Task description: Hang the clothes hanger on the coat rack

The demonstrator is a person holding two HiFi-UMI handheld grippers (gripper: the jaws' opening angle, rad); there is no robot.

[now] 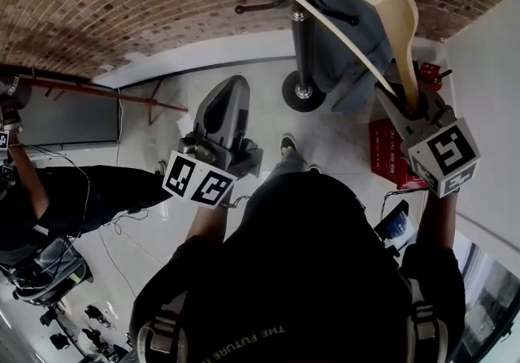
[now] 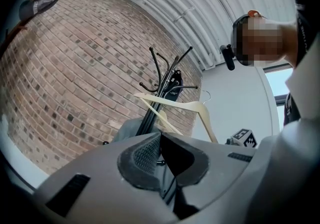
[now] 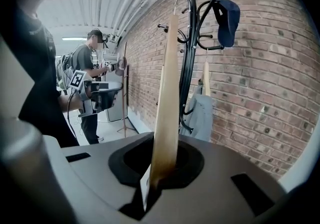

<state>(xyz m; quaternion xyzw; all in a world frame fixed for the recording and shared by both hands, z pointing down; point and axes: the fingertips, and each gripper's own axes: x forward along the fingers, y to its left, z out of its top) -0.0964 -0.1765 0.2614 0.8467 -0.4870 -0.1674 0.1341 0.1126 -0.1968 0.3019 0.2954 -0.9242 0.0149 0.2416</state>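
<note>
Right gripper (image 1: 409, 110) jaws clamp one arm-end of wooden hanger (image 3: 167, 97), raised beside coat rack (image 3: 188, 47); we judge it light, stiff, slick, pivot-prone; left gripper (image 2: 161, 157) jaws closed, empty.

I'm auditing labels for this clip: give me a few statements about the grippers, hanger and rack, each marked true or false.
1. The right gripper has its jaws shut on the wooden hanger. True.
2. The left gripper holds a second hanger. False: its jaws are together with nothing between them.
3. A dark cap hangs on the coat rack. True.
4. The wooden hanger already hangs on the coat rack. False: its hook is on no rack arm; the right gripper holds it up.
5. The wall behind the rack is plain white. False: it is a brick wall.
</note>
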